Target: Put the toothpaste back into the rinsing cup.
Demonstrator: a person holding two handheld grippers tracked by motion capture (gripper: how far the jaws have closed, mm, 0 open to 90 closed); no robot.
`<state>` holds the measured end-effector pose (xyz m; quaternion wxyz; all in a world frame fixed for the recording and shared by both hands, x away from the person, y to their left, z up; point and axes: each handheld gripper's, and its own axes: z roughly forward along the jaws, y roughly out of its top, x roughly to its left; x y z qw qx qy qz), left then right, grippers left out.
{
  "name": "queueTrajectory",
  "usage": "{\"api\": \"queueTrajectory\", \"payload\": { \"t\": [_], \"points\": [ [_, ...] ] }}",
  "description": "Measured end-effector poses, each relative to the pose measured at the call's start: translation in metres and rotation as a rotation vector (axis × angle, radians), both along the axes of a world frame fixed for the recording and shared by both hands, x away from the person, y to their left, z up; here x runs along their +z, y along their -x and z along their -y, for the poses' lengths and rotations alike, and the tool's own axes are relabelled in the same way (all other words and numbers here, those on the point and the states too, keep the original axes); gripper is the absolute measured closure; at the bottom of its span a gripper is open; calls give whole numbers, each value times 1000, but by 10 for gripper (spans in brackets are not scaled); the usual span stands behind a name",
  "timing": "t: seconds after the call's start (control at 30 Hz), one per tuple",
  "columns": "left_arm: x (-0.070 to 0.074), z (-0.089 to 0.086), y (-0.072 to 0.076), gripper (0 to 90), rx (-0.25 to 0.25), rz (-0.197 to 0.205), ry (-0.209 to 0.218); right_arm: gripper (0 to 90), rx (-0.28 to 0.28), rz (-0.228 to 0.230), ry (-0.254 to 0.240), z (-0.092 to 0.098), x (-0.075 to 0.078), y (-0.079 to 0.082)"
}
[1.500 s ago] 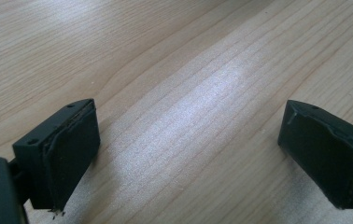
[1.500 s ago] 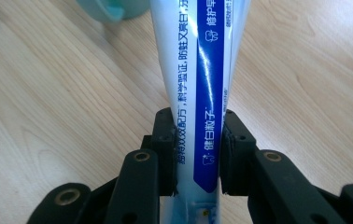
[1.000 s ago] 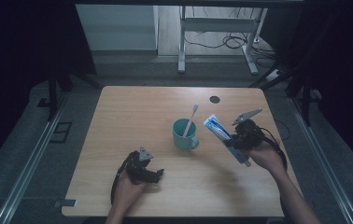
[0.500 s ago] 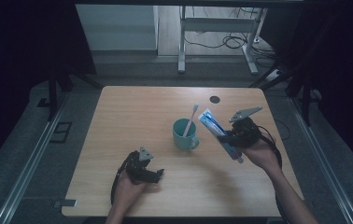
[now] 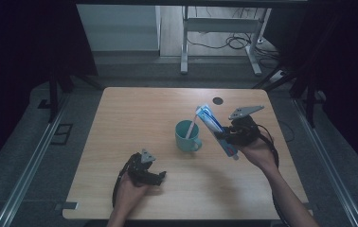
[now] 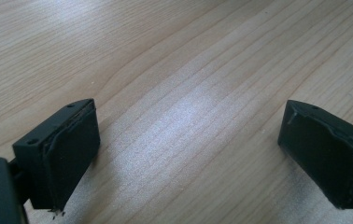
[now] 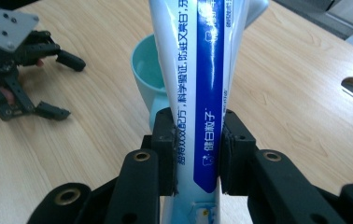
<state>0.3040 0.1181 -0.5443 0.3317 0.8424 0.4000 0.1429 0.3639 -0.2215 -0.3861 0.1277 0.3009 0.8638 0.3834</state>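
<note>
The right hand-held gripper [image 5: 228, 138] is clamping a toothpaste tube [image 5: 213, 125] near its lower end, so the upper end is tilting toward the cup [image 5: 186, 135] just beside and ahead of the jaws, probably for insertion next to the toothbrush [image 5: 192, 127]. The left hand-held gripper [image 5: 154, 176] is resting released on the bench [image 5: 134, 113], well apart, keeping clear.

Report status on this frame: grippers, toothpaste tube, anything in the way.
Right gripper shut on toothpaste tube, held tilted beside the teal cup. Left gripper open, low over bare table. Toothbrush stands in the cup; nothing else near.
</note>
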Motion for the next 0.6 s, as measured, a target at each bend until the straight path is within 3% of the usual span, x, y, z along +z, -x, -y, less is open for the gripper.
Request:
{"api": "queueTrajectory", "payload": {
  "t": [0.6],
  "points": [
    [0, 0, 0, 55, 1, 0, -1, 712, 12, 78, -87, -18, 13, -5]
  ]
}}
